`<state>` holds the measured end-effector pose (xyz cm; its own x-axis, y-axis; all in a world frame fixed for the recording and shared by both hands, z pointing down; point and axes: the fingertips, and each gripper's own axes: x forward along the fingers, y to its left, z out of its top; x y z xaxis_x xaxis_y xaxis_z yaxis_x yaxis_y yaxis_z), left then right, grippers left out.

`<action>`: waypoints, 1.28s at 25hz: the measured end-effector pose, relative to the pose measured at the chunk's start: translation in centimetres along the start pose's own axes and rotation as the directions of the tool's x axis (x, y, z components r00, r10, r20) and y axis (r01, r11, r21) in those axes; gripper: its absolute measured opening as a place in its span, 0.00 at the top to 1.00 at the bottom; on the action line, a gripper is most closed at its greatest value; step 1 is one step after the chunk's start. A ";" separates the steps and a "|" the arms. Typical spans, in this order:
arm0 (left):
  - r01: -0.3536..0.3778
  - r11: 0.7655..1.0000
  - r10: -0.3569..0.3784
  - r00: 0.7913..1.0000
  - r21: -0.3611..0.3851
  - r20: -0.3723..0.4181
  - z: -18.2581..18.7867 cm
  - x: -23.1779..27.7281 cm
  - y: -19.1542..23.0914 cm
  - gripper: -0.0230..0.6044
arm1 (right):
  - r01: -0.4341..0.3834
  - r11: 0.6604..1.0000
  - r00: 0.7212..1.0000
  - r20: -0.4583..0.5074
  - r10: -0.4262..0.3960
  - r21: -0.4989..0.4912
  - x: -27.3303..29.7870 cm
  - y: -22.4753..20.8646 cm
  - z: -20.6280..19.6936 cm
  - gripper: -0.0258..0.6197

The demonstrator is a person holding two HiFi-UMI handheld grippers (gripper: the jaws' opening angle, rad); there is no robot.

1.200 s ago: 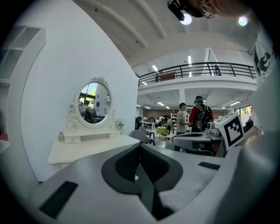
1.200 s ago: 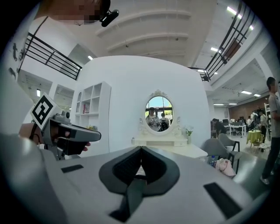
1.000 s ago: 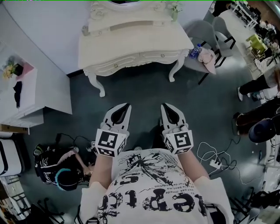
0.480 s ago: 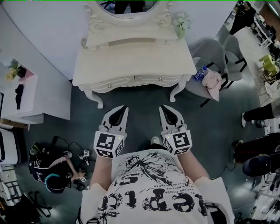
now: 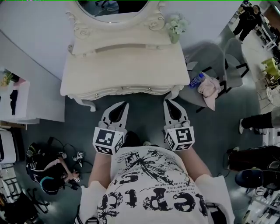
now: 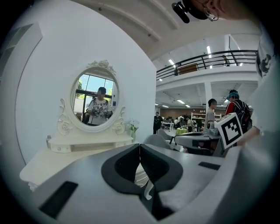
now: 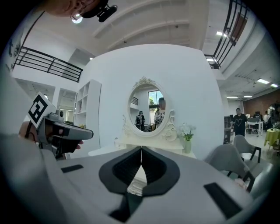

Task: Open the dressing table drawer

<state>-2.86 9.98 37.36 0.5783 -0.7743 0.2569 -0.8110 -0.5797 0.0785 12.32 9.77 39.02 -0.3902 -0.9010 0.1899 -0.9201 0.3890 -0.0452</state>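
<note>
Two grippers side by side at the centre of the head view, both pointing to 12 o'clock at the dressing table (image 5: pixel 122 65). On the left gripper (image 5: pixel 124 105), jaws pressed together at the tips, with nothing between them. Same on the right gripper (image 5: pixel 169 102): jaws closed and empty. Near the table's front edge, but not touching it.

At 12 o'clock from the jaws, the drawer fronts (image 5: pixel 124 91), seen only as a narrow strip with small knobs under the overhanging surface. Closed, as far as can be told. In both gripper views mostly hidden behind the jaws themselves, with only a small piece of carved white front showing through the gap below the tips.

At 12 o'clock on the surface, the oval mirror (image 5: pixel 113 6), cut off by the upper border. At 2 o'clock, a grey chair (image 5: pixel 210 59) with a bottle (image 5: pixel 195 80) and a pink cloth (image 5: pixel 208 89) on the seat. Table legs largely out of sight.
</note>
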 end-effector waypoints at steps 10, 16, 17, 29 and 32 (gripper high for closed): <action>0.104 0.994 -0.104 0.995 0.014 -0.002 2.6 10.7 5.7 0.93 | 0.077 0.997 0.997 -0.016 -0.077 0.001 9.4 -4.5 1.0 0.93; 0.189 0.981 -0.188 0.982 0.044 -0.025 5.1 17.6 11.4 0.93 | 0.163 0.985 0.986 -0.033 -0.162 0.057 17.2 -7.4 2.4 0.93; 0.199 0.979 -0.198 0.980 0.047 -0.027 5.4 18.5 12.4 0.93 | 0.174 0.983 0.984 -0.038 -0.172 0.065 18.6 -7.7 2.5 0.93; 0.199 0.979 -0.201 0.979 -0.046 -0.045 3.9 26.6 20.5 0.93 | 0.189 0.979 0.975 -0.134 -0.178 0.075 30.5 -11.8 0.5 0.93; 0.161 0.984 -0.165 0.985 -0.082 -0.051 2.8 28.3 21.6 0.93 | 0.168 0.984 0.973 -0.172 -0.156 0.055 32.8 -13.5 -1.2 0.93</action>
<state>-3.79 -25.19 43.62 0.6993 -0.6537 0.2893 -0.7118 -0.6742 0.1972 11.99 -24.75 47.06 -0.2301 -0.9039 0.3607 -0.9730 0.2210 -0.0667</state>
